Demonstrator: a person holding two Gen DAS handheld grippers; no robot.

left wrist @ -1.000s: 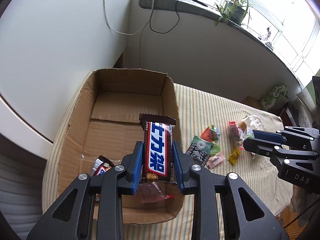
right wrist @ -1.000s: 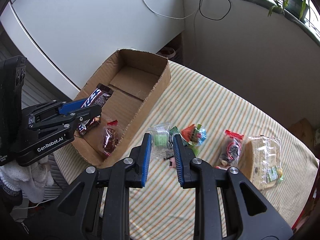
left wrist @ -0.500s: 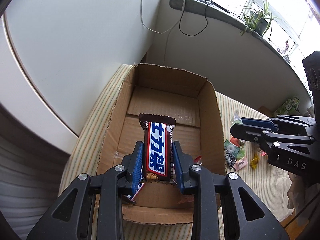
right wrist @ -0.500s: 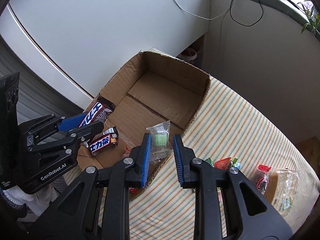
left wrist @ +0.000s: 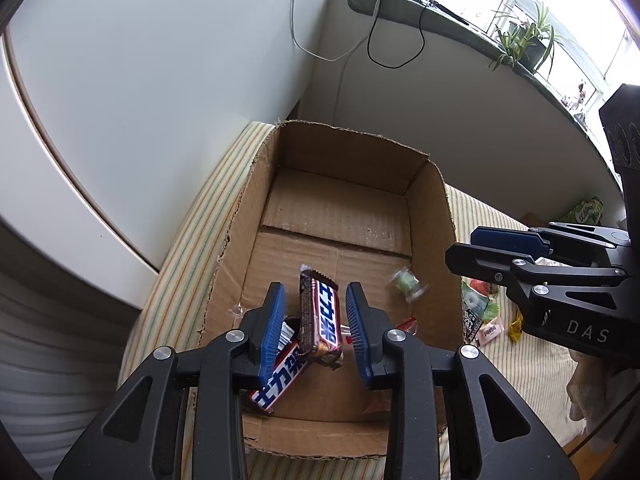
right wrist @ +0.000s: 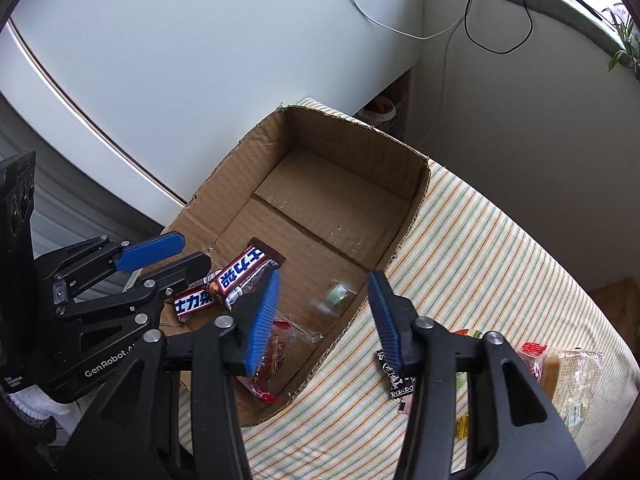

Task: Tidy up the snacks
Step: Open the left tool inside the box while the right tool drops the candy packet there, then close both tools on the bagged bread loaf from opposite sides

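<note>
**Both grippers spread wide over the box, snacks loose under them**

Left gripper (left wrist: 316, 326) is spread wide, blue pads (left wrist: 271, 330) clear on both sides of the Snickers bar (left wrist: 324, 322); the bar sits tilted between them, touching neither as far as I can see, and leaning on a second Snickers bar (left wrist: 280, 380) that lies flat on the floor of the cardboard box (left wrist: 236, 240); from the right wrist view both bars (right wrist: 244, 274) (right wrist: 194, 304) sit at the near left end of the box, just past the left gripper (right wrist: 168, 256)

Right gripper (right wrist: 324, 316) is also wide apart and holding nothing; a small clear packet with green inside (right wrist: 334, 296) shows up blurred right between its fingers, over the box floor near the right wall; can't tell if it's resting or in the air; same blurry packet (left wrist: 406, 282) in the left view; a red-trimmed clear snack bag (right wrist: 276, 354) lies in the near corner of the box, partly behind the left finger of that gripper

Outside the box, on the striped tablecloth (right wrist: 480, 248), the rest of the snacks sit in a loose bunch to the right: a black patterned packet (right wrist: 398, 382), a small yellow candy (right wrist: 462, 426), and a big clear bag of biscuits (right wrist: 572, 376) at the far right; a potted plant (left wrist: 528, 46) sits on the window ledge
</note>
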